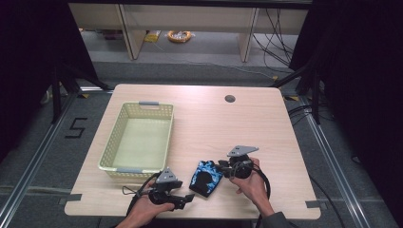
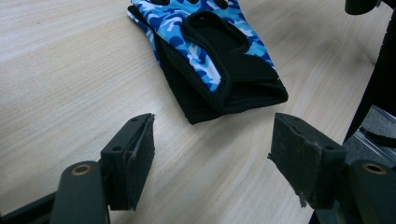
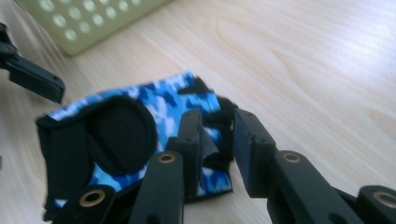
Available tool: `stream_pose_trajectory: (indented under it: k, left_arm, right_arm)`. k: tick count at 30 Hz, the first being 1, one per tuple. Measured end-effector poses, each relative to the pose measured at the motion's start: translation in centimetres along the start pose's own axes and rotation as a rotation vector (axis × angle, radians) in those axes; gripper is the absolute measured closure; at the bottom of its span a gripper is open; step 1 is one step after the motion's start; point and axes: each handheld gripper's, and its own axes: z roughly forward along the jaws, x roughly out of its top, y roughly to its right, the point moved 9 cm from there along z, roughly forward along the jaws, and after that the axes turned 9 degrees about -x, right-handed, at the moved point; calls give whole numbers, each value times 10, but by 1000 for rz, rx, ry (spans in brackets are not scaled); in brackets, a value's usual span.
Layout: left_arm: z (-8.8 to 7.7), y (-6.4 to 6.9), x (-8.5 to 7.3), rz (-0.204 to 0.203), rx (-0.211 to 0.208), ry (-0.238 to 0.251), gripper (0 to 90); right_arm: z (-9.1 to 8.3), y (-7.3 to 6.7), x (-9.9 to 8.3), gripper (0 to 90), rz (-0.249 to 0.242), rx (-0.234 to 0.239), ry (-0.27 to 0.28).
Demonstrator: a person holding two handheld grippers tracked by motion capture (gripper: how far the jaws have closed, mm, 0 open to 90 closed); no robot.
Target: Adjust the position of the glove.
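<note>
Pale wooden bench (image 1: 204, 118), with a light green perforated basket (image 1: 139, 140) standing on its left half. Lying flat near the front edge, right of the basket and apart from it: a blue camouflage fingerless glove (image 1: 206, 177) with black palm and cuff. Just left of the glove, left gripper (image 1: 186, 199), jaws spread wide, pointed at the cuff, nothing between them. At the glove's finger end, right gripper (image 1: 221, 168), jaws slightly parted around a black finger tab, pads not pressing it.
</note>
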Motion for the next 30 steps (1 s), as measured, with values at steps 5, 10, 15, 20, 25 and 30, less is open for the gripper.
stream_pose_trajectory:
  k: [5, 10, 15, 20, 25, 30]
  left_arm:
    - [5, 1, 2, 10, 0, 2, 313]
    - [9, 1, 5, 37, 1, -8, 388]
    - [11, 0, 6, 58, 9, -7, 483]
    - [13, -2, 3, 89, 28, -43, 602]
    - [13, -10, 7, 84, 51, -28, 679]
    - [10, -17, 10, 88, 68, -42, 683]
  right_arm:
    - [5, 3, -2, 730, -3, -10, -6]
    - [10, 3, -6, 739, -24, -6, -56]
    - [16, 4, -7, 745, -22, -16, -61]
    - [19, 2, -9, 785, -5, 12, -85]
    - [16, 0, -12, 823, 2, 3, -102]
    - [9, -1, -19, 822, 39, 4, -115]
